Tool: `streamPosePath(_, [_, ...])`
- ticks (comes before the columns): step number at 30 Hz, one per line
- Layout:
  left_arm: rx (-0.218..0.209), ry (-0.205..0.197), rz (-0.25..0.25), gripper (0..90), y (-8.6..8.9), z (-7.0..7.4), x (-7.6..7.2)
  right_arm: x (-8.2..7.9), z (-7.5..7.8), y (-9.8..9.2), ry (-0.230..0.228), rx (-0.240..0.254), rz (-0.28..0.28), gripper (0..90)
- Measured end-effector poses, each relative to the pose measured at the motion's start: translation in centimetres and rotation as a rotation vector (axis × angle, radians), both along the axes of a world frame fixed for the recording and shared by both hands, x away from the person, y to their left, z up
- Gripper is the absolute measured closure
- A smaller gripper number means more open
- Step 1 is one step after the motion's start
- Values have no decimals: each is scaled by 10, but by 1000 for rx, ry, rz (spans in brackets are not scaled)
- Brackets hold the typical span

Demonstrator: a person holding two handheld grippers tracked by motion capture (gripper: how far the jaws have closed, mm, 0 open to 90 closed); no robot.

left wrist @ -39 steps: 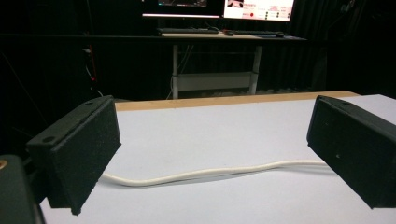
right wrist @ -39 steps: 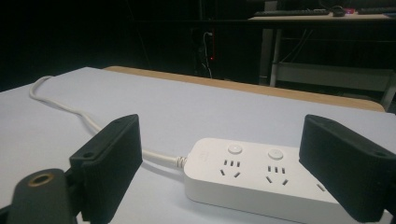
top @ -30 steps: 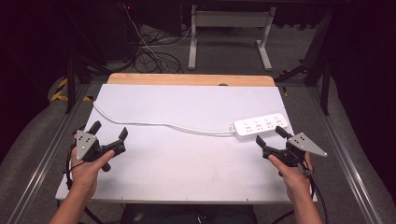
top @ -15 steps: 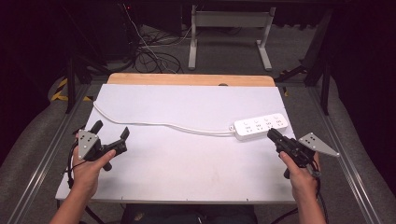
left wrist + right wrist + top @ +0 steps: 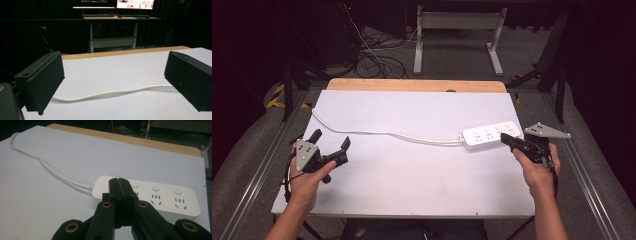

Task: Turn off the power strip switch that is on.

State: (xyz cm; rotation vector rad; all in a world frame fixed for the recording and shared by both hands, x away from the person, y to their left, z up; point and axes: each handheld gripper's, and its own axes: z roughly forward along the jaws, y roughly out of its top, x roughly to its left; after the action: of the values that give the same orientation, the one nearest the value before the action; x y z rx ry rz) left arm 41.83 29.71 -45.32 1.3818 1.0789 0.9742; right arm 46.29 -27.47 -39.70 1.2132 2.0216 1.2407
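A white power strip (image 5: pixel 488 135) with several sockets and round buttons lies at the right of the white table top (image 5: pixel 412 170). Its white cable (image 5: pixel 382 132) snakes leftward across the table and off the left edge. My right gripper (image 5: pixel 504 136) is shut with nothing in it, its tips just at the strip's near edge. In the right gripper view the closed jaws hover over the strip's (image 5: pixel 160 195) cable end. My left gripper (image 5: pixel 331 141) stands open near the left edge, with the cable (image 5: pixel 110 93) lying ahead between its pads (image 5: pixel 46 80).
The table top has a wooden strip (image 5: pixel 412 85) along its far edge. Beyond it on the floor lie a tangle of dark cables (image 5: pixel 377 60) and a metal desk frame (image 5: pixel 457 30). Metal rails (image 5: pixel 582 175) run along both sides of the table.
My right gripper has shut and moved forward and right, up to the power strip's near edge. The left gripper has stayed put and open.
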Motion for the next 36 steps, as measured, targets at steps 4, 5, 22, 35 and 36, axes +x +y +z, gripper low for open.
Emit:
streamPosePath(4, [4,1,5,32,1,0,-1,9,3,8,19,-24,4,900])
streamPosePath(5, [2,2,5,32,1,0,-1,13,4,11,21,-36,7,900])
streamPosePath(22, [4,6,60,32,13,-2,-11,89,-12,56,151,-166,14,900])
streamPosePath(35, [4,8,69,33,17,-2,-15,107,-37,69,218,-254,15,900])
streamPosePath(36, [5,8,68,33,17,-2,-15,107,-37,69,218,-254,15,900])
